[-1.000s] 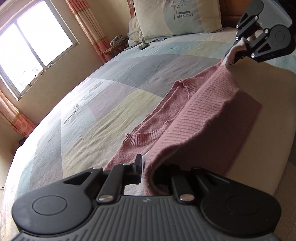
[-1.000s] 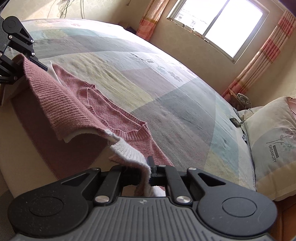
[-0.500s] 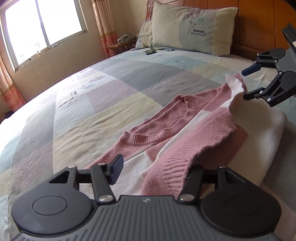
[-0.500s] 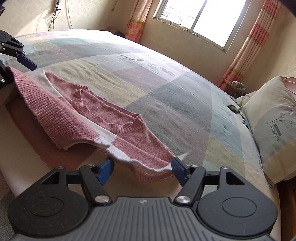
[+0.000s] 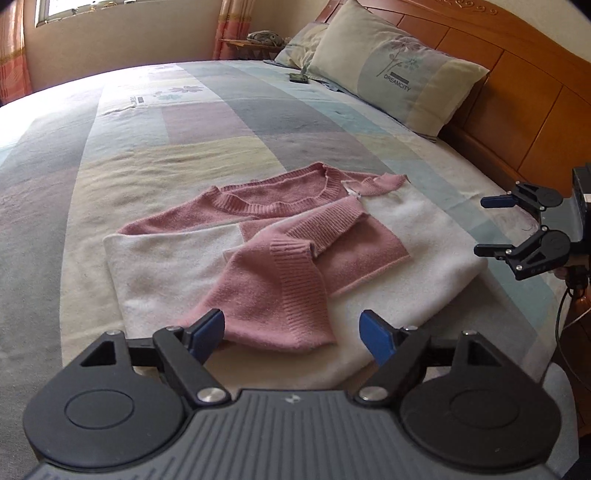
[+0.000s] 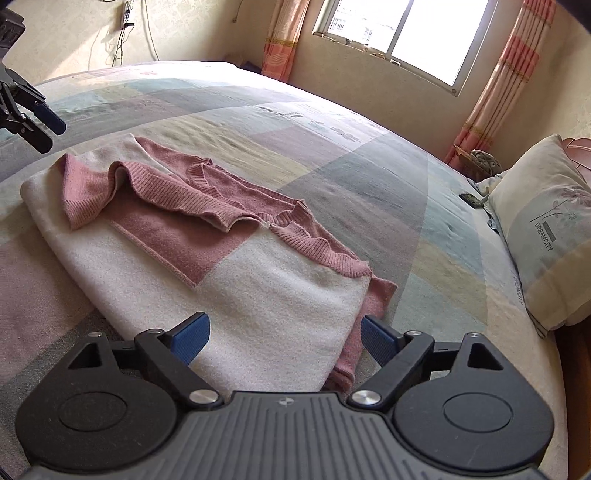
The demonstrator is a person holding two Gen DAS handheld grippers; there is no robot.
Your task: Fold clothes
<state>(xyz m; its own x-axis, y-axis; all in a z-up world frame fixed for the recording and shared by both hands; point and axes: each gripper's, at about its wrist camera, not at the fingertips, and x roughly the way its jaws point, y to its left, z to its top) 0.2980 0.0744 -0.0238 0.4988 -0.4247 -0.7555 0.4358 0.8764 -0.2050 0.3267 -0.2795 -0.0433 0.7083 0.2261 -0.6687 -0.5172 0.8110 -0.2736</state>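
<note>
A pink and white knit sweater point(image 5: 280, 258) lies folded on the patchwork bedspread point(image 5: 184, 147), its pink sleeves crossed over the white body. My left gripper point(image 5: 293, 338) hovers at the sweater's near edge. Its jaws are opening, and the blue pads stand wide apart without pressing on the knit. In the right wrist view the same sweater point(image 6: 258, 280) lies below my right gripper point(image 6: 284, 339). This gripper's jaws are also opening, with nothing gripped. Each gripper shows in the other's view: the right one point(image 5: 493, 225) beside the bed, the left one point(image 6: 48, 125) at the far left.
A large pillow point(image 5: 399, 81) leans on the wooden headboard point(image 5: 517, 96), and a small dark device point(image 5: 298, 78) lies near it. A window point(image 6: 406, 33) with striped curtains point(image 6: 506, 81) is across the room. A small side table point(image 5: 255, 40) stands in the corner.
Both grippers were shut on the sweater's raised edge a second ago. They have let go, opened wide and drawn back, and the sweater has dropped flat onto the bed.
</note>
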